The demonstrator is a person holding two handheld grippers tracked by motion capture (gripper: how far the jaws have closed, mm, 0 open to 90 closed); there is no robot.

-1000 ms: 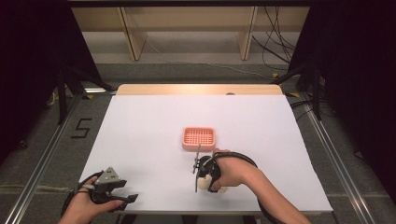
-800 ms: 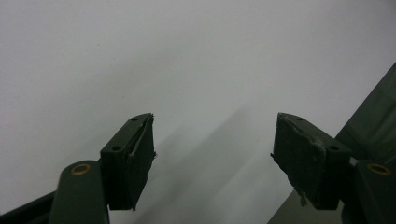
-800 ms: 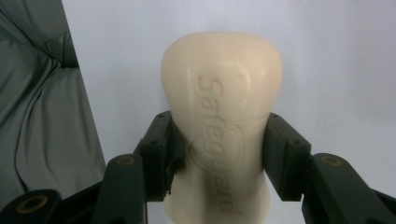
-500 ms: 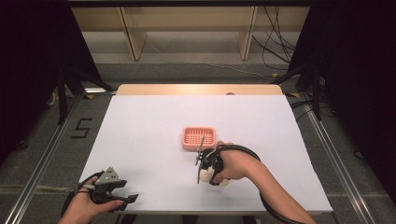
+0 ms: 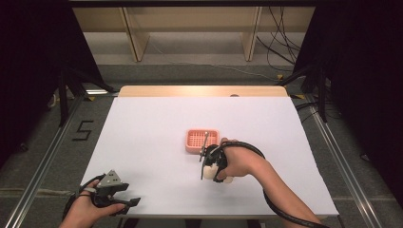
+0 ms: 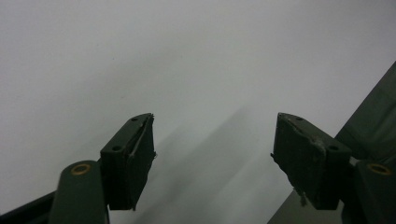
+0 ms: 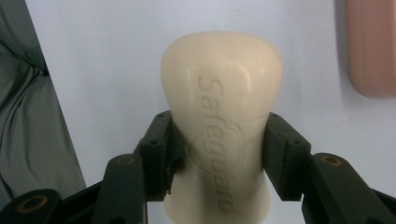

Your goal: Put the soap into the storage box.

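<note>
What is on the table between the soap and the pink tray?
Nothing: in the right gripper view only bare white table separates the cream-coloured soap bar, clamped in the right gripper, from the pink plastic tray.

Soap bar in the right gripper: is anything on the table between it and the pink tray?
Nothing visible. The soap bar is clamped in the right gripper, and only bare white table separates it from the pink tray just beyond.
</note>
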